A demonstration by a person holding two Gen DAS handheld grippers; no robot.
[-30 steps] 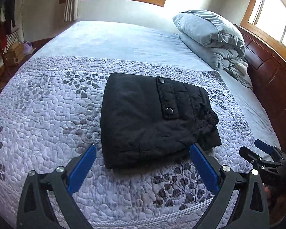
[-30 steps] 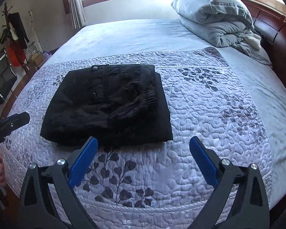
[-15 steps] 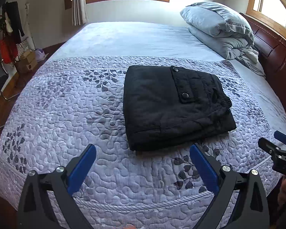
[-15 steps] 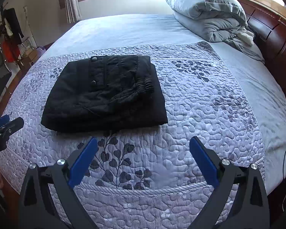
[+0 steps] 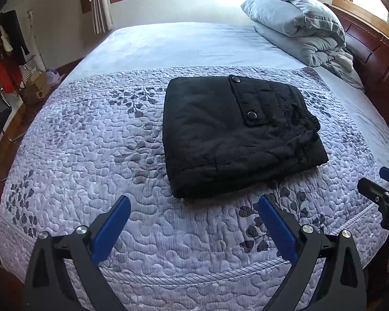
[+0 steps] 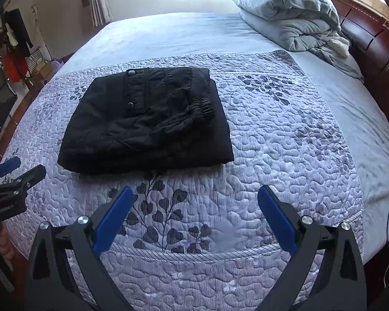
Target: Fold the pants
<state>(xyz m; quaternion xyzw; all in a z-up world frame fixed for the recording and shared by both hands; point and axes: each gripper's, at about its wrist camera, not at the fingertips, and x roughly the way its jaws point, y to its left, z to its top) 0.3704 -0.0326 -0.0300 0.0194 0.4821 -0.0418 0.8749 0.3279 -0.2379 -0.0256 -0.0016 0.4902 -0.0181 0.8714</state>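
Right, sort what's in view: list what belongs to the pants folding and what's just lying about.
Job:
- pants, folded, flat on the quilt
- left gripper, open, empty
- right gripper, open, empty

Lying about:
- pillow on a folded duvet
- headboard
- curtain
- clothes rack
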